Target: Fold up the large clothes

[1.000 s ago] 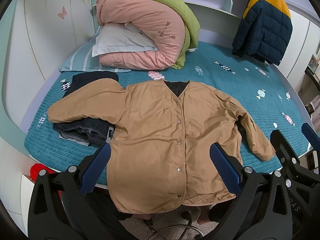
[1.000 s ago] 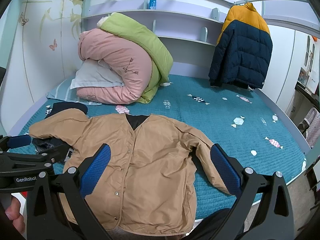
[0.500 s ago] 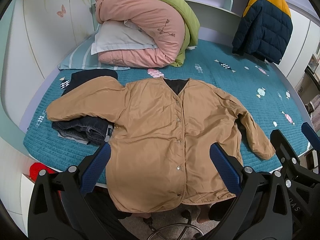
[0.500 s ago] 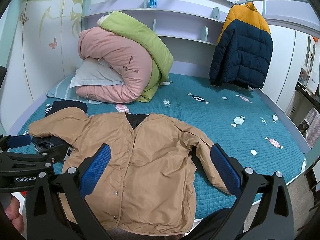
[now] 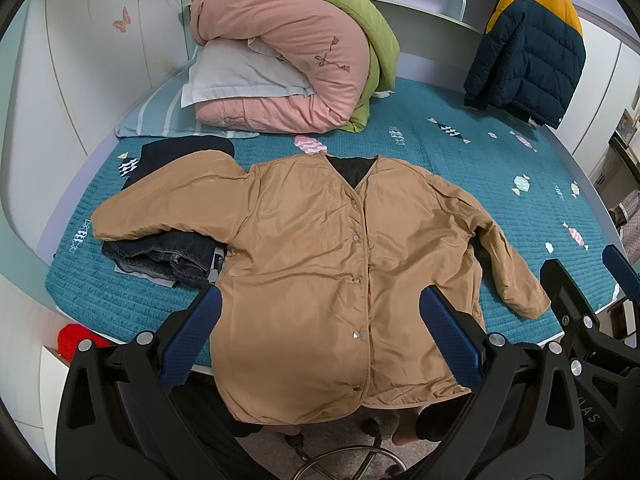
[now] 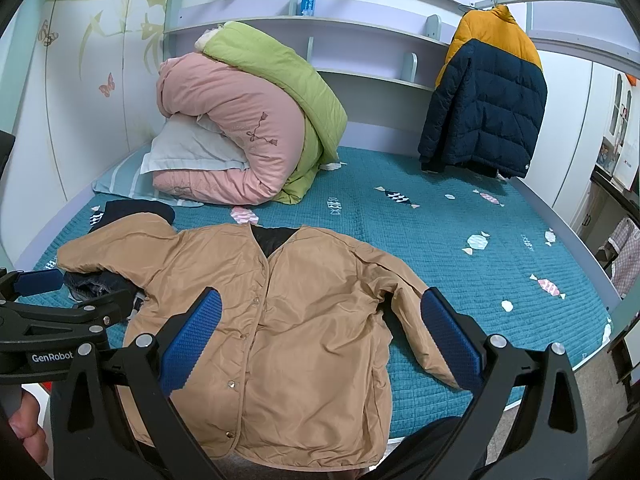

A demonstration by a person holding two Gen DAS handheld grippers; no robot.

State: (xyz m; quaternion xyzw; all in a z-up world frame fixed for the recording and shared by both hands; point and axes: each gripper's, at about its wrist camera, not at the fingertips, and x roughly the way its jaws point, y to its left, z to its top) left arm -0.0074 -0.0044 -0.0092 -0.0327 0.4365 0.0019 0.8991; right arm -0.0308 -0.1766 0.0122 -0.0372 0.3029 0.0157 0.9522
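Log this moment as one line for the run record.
stage: pre-fold | tan jacket: flat, snapped, hem past edge of bed | left gripper: open, empty | right gripper: open, empty

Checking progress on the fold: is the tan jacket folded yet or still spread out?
Spread out. The tan jacket lies flat on the bed, front snapped shut, both sleeves extended sideways.

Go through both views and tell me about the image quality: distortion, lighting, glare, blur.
Left wrist view: strong fisheye bending, dark vignette corners; even soft light, tan jacket sharp, no glare; left claw open, in shade. Right wrist view: shelf lines bow, ceiling top right slightly blown out; right claw open, crisp; no motion blur in either.
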